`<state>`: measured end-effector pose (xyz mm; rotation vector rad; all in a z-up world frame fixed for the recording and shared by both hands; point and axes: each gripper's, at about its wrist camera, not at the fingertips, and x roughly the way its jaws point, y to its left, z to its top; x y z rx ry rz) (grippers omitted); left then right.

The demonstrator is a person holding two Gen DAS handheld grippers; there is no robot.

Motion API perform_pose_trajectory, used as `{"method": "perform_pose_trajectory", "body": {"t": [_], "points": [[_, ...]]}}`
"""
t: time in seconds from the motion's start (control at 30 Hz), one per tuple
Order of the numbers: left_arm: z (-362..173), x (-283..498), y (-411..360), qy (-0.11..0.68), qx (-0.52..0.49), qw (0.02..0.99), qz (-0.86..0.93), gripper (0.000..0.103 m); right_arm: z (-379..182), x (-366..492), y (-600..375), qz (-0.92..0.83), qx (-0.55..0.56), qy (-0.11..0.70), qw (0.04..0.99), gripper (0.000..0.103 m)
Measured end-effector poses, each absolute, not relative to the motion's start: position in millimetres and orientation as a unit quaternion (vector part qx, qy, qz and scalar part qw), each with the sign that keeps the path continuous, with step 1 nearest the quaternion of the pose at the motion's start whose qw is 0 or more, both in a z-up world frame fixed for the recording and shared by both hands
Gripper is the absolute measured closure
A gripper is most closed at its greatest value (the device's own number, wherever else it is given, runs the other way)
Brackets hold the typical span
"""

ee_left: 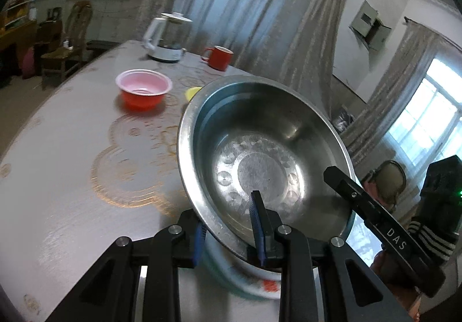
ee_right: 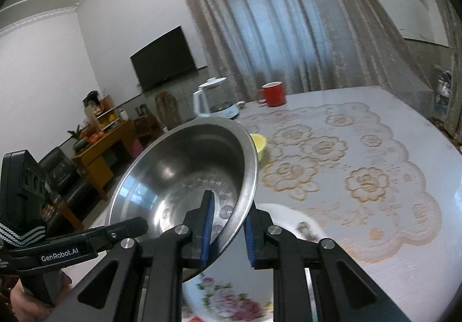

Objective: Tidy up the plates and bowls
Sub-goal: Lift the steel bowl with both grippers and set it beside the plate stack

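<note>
I have the round stainless-steel bowl (ee_left: 260, 154) pinched between both tools and lifted off the worktop (ee_left: 72, 149), tilted so its hollow faces me. My left gripper (ee_left: 229, 235) has its jaws closed down to a narrow gap on the bowl's near rim at about 6 o'clock in the left wrist view: one blue pad sits inside the bowl, the other outside under the lip. My right gripper (ee_right: 228, 232) does the same on the opposite edge, its jaws nearly shut with the thin metal wall between the blue pads, at about 6 o'clock in the right wrist view. In the left view the right tool reaches onto the bowl's rim from 4 o'clock.

Directly beneath the bowl lies a white plate with a pink flower print (ee_right: 231, 301), flat on the worktop, blurred in both views. At about 11 o'clock from the steel bowl in the left view stands a red plastic bowl with a pale pink inside (ee_left: 143, 92), well apart from it. A small yellow bowl (ee_right: 258, 144) peeks out just behind the steel rim. Farther back, at 12 o'clock, stand a white electric kettle with a glass body (ee_left: 166, 39) and a red enamel mug (ee_left: 218, 58), near each other at the worktop's far edge. A lace-patterned cloth with gold flowers (ee_right: 346, 172) covers the worktop.
</note>
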<state>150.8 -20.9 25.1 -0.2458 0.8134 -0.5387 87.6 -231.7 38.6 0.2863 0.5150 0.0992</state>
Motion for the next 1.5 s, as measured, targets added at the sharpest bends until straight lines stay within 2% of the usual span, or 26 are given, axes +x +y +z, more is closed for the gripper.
{"method": "perform_pose_trajectory", "body": {"t": [0.53, 0.9, 1.2, 1.43, 1.5], "points": [[-17, 137, 85, 0.411, -0.147, 0.887, -0.153, 0.076, -2, 117, -125, 0.137, 0.114, 0.345, 0.922, 0.081], [-57, 152, 106, 0.439, -0.174, 0.871, -0.134, 0.076, -39, 140, -90, 0.133, 0.078, 0.425, 0.892, 0.074], [-55, 161, 103, 0.436, -0.165, 0.877, -0.116, 0.072, -35, 154, -79, 0.118, 0.061, 0.430, 0.893, 0.072], [-55, 159, 99, 0.431, -0.169, 0.879, -0.115, 0.071, -23, 141, -102, 0.101, 0.103, 0.409, 0.901, 0.069], [-57, 159, 97, 0.432, -0.173, 0.877, -0.117, 0.067, -19, 135, -110, 0.098, 0.110, 0.398, 0.906, 0.069]]}}
